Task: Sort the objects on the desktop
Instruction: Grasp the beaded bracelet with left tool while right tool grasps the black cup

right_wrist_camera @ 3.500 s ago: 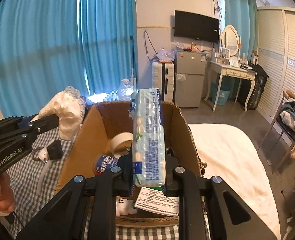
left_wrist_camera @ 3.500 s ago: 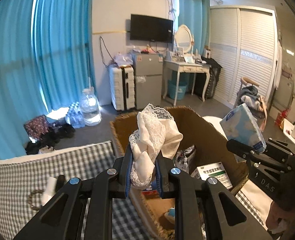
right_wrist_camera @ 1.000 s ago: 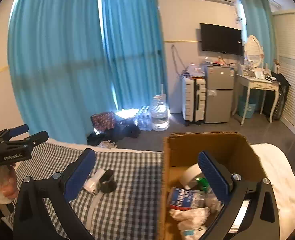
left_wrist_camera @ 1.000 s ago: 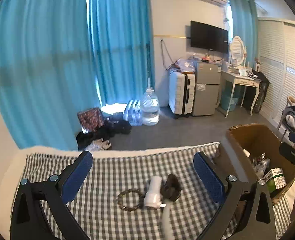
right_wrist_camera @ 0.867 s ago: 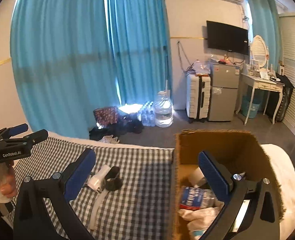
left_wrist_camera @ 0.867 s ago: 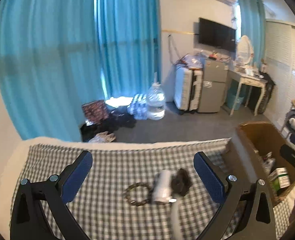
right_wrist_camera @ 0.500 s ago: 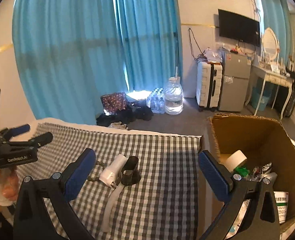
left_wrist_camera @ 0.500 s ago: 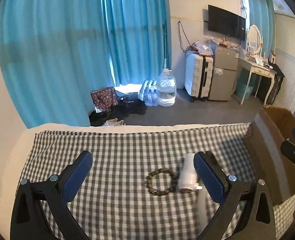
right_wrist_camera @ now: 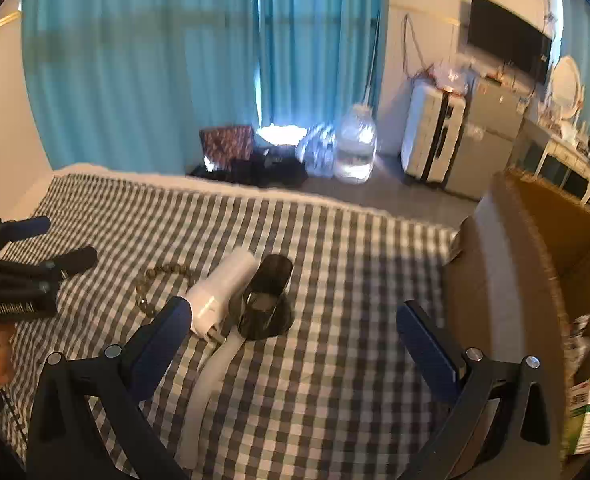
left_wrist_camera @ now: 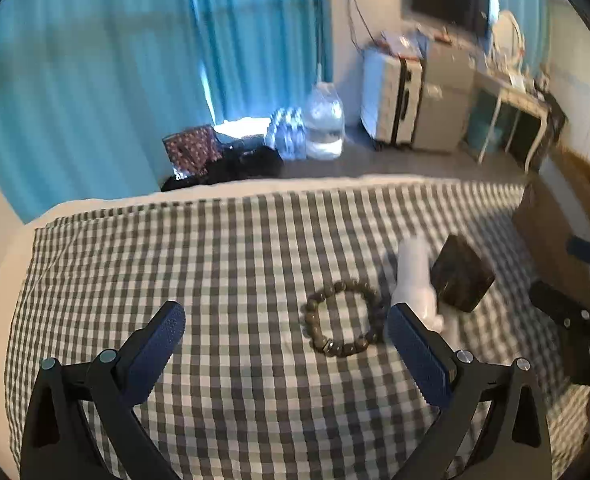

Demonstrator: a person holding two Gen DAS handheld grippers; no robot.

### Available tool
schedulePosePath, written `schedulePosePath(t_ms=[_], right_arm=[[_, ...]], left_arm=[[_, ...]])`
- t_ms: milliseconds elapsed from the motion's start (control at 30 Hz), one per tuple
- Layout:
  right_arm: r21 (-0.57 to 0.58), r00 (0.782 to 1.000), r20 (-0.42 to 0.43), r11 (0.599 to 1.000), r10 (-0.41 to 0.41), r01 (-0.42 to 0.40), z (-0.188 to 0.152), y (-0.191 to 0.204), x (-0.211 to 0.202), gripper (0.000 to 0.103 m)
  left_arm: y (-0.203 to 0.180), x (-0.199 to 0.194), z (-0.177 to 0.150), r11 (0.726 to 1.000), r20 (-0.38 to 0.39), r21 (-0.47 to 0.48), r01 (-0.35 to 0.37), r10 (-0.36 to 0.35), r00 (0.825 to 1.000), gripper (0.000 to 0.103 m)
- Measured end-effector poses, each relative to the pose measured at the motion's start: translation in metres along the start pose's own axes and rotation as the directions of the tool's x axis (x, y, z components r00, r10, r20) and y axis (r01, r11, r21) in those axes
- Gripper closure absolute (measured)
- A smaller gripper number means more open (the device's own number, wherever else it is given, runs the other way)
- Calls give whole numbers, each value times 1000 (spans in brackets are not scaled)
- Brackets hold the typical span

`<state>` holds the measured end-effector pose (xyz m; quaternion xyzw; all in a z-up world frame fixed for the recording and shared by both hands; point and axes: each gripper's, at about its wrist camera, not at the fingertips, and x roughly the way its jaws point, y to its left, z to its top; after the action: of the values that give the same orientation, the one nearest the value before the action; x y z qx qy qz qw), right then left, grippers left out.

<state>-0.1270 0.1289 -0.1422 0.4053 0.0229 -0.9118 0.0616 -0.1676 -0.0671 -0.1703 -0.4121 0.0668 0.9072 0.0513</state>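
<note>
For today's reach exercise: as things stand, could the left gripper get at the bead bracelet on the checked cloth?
Probably yes. The left gripper is open, and the bead bracelet lies flat ahead with nothing over it; only the white dryer crowds one side.

A home bedroom: teal curtains (right_wrist_camera: 199, 60), wall television (right_wrist_camera: 507, 44), suitcase (right_wrist_camera: 431, 136), dressing table (left_wrist_camera: 511, 100).

— What colours did the bed's cloth (left_wrist_camera: 223, 248) have?
— A grey-and-white check. The bead bracelet (left_wrist_camera: 342, 323) was brown, the hair dryer (right_wrist_camera: 223, 292) white with a black nozzle (right_wrist_camera: 266, 300).
— And the curtains (right_wrist_camera: 199, 64)?
— Turquoise. The box (right_wrist_camera: 511, 280) was brown.
</note>
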Motion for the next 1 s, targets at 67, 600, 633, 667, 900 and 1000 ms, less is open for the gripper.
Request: schedulePosePath(t_ms=[67,600,633,667,900,1000], right_arm=[[-1,999,-35,1000,0,0,-3,1,15,0],[25,1000,-8,999,-27,28,-9,10,55,2],[31,1000,-12,999,-19,19,-8,8,56,5],[37,1000,-20,999,-14,15,-8,7,59,7],[47,996,-91,999,-2,6,-11,8,86,25],[37,995,-100,999,-13,17,-12,13,93,25]], left_arm=[[-5,10,-3,999,0,34,-23,23,1000,0],[-5,89,-20,1000,-88,-23,20,-22,996,0],[-6,93,-23,999,-94,-26,23,-26,995,0],[-6,95,-24,999,-97,-26,24,-27,995,0],[-11,113,-35,998,-112,-36,54,-57,992,2],[-14,117,-37,998,-95,-38,53,-56,994,2]])
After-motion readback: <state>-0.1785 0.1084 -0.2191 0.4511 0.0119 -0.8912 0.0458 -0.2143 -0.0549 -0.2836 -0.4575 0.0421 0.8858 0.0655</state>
